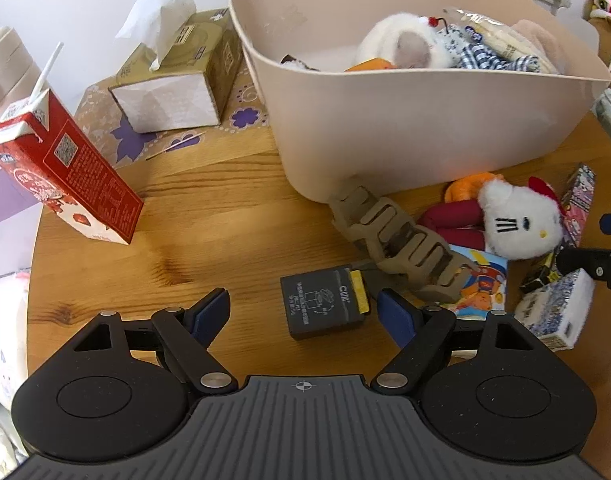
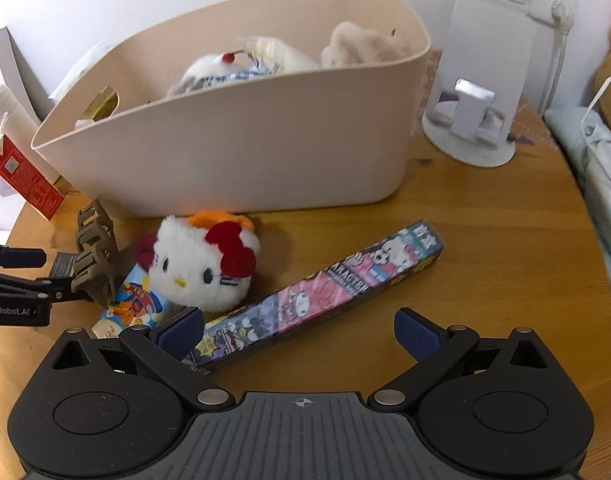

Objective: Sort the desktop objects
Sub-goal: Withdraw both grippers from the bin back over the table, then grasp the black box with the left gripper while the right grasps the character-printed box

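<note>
My left gripper (image 1: 303, 314) is open above the wooden table (image 1: 225, 208), with a small dark grey box (image 1: 323, 307) lying between its blue pads. A tan hair claw clip (image 1: 397, 240) lies just beyond, next to a white plush cat with a red bow (image 1: 517, 220). The beige bin (image 1: 417, 128) behind holds plush toys and cloth. My right gripper (image 2: 299, 330) is open over a long cartoon-printed box (image 2: 325, 292); its left pad sits at that box's near end. The plush cat (image 2: 205, 264) and claw clip (image 2: 93, 252) lie to its left, before the bin (image 2: 233, 152).
A red milk carton (image 1: 65, 176) with a straw stands at the left, a tissue box (image 1: 177, 80) behind it. A colourful card (image 1: 481, 284) and a small blue-white pack (image 1: 557, 312) lie right of the left gripper. A white stand (image 2: 477, 92) sits behind the bin's right end.
</note>
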A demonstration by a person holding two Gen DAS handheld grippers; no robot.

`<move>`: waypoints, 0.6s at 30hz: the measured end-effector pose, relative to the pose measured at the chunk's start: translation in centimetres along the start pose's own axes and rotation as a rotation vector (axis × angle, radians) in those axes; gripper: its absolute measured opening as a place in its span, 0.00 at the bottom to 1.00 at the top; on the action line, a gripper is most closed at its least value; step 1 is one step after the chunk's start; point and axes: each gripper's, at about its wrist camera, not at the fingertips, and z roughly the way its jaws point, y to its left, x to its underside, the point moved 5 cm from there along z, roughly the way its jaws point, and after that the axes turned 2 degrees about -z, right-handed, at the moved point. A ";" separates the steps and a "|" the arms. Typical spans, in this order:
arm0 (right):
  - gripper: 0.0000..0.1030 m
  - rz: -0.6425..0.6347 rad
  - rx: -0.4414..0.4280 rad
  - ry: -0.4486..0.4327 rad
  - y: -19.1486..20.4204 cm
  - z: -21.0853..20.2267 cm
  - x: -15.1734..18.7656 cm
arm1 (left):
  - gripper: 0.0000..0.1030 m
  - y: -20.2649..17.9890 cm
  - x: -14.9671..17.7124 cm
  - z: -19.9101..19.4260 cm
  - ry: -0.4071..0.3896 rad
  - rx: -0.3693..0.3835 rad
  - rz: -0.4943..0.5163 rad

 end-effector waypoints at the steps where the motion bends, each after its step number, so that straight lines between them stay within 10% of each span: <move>1: 1.00 -0.003 0.005 0.006 0.1 0.2 0.0 | 0.80 0.1 0.0 0.1 0.002 0.000 -0.004; 18: 0.97 0.004 0.074 0.025 -0.1 1.6 -0.4 | 0.79 0.0 0.0 1.4 0.016 0.014 -0.040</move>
